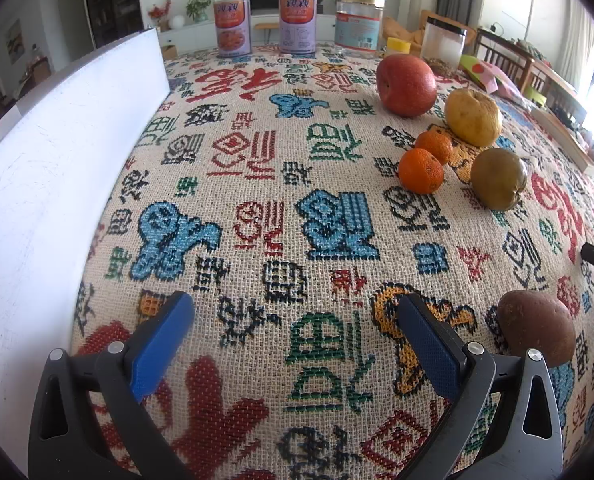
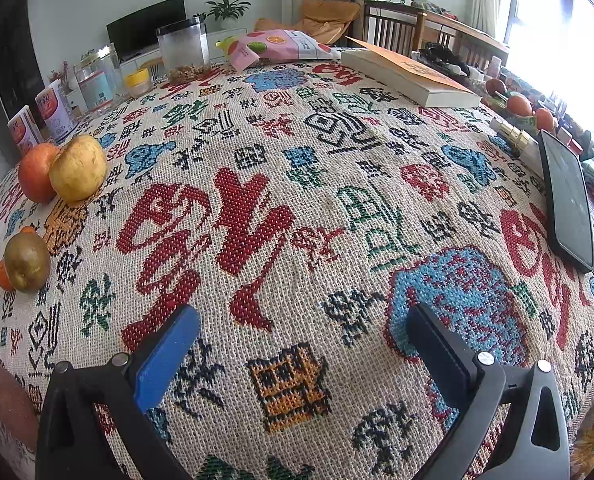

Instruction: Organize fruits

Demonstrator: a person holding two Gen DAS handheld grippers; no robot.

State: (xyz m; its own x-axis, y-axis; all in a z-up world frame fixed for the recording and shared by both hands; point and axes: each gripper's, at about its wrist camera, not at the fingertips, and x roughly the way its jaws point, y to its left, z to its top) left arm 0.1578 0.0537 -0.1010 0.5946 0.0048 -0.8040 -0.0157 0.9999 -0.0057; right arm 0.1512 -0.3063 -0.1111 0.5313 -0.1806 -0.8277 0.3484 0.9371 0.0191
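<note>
Fruit lies on a patterned woven tablecloth (image 1: 257,184). In the left wrist view a red apple (image 1: 406,85), a yellow pear (image 1: 473,117), two tangerines (image 1: 421,171) and a green-brown pear (image 1: 498,178) sit at the right. A brown fruit (image 1: 536,327) rests beside my left gripper (image 1: 295,312), which is open and empty. In the right wrist view the red apple (image 2: 37,173), yellow pear (image 2: 78,169) and green-brown pear (image 2: 27,261) lie far left. My right gripper (image 2: 303,322) is open over bare cloth.
A white board (image 1: 57,152) stands along the left. Cans (image 1: 233,26) and jars (image 1: 443,42) line the far edge. A book (image 2: 409,74), a snack bag (image 2: 281,46) and a black phone (image 2: 568,196) lie on the right side.
</note>
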